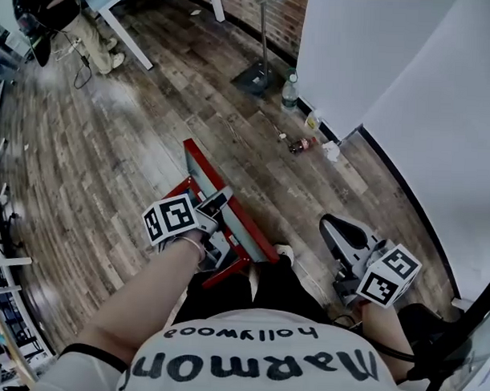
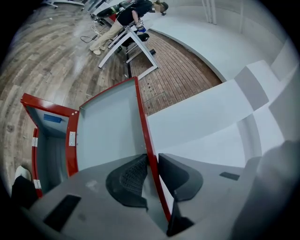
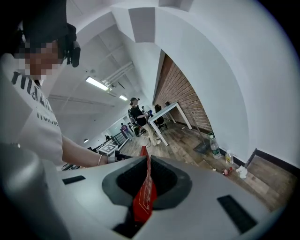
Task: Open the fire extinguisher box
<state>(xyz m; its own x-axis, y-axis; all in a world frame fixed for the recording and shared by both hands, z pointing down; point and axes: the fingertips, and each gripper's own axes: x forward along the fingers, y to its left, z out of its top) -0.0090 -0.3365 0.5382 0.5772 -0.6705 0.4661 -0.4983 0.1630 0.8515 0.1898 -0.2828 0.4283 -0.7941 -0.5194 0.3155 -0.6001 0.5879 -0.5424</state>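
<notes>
Low in its own view, the left gripper (image 2: 152, 161) pinches ribbed dark pads on the thin red edge of the frosted grey door (image 2: 110, 126), swung open from the red metal fire extinguisher box (image 2: 71, 150) at left; the right gripper (image 3: 147, 171) is clamped on a flat red printed tab (image 3: 144, 199). The box lies mid-frame in the head view on a worn wood-plank floor (image 1: 110, 146); a smooth white wall (image 1: 378, 59) curves across the upper right.
</notes>
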